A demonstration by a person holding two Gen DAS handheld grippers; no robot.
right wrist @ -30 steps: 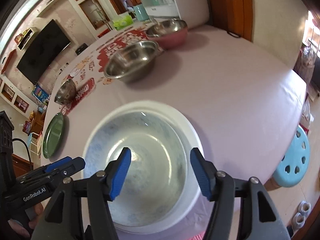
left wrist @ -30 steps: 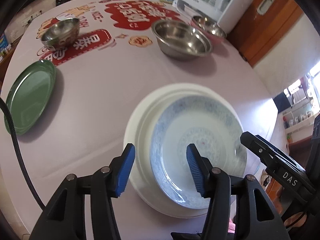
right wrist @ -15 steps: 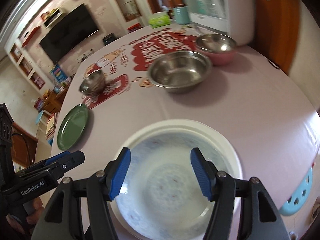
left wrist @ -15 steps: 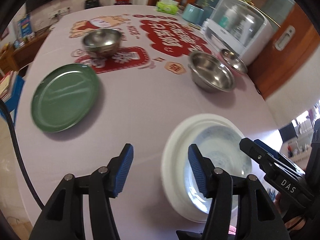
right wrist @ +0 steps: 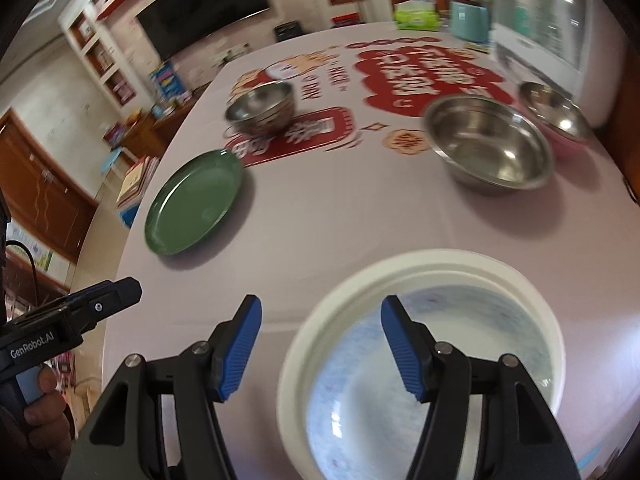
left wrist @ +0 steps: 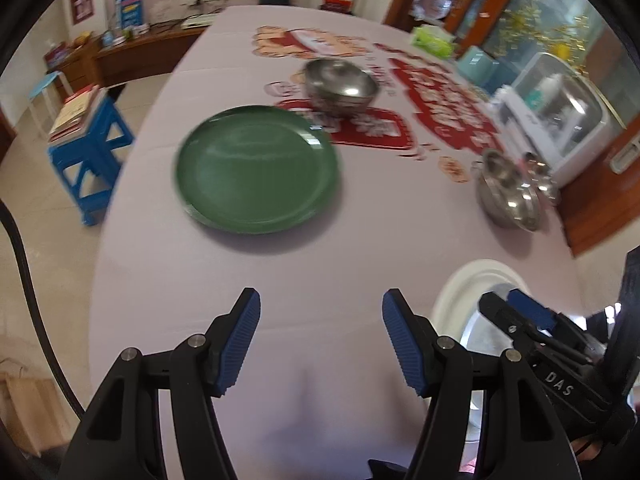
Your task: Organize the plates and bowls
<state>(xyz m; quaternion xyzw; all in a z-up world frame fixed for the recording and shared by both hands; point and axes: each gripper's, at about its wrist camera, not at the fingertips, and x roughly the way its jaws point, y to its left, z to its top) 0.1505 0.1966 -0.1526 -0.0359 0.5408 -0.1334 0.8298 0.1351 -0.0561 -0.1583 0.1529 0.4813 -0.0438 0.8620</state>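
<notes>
Both tongs point steeply down at the tabletop (left wrist: 168,280), side by side. The left tongs (left wrist: 321,342) hang over bare lilac cloth with the blue pads (left wrist: 239,344) parted about halfway and nothing between them; their jaws have just been opening. The right tongs (right wrist: 320,348) stand at a similar half-open gap, also empty, with the left pad over bare cloth and the right pad over the near rim of the white plate (right wrist: 404,272). A hand (right wrist: 44,408) grips the handle of the left tongs at the left edge of the right wrist view.

A second ago both tongs hovered right over the stacked plates, which filled the lower middle of each view. Now both have swung to the left: in the left wrist view the stack sits low at the right, partly behind the right tongs, and the green plate has come from the left edge to the centre.

Three plates show: the white plate at the near edge, the blue-patterned plate (right wrist: 472,340) nested on it, and the green plate (left wrist: 256,168) alone, further out and to the left. Three bowls show beyond: a small steel bowl (left wrist: 340,86) on the red print past the green plate, a wide steel bowl (right wrist: 488,142) to the right, and just behind it a pink-sided bowl (right wrist: 556,116).
</notes>
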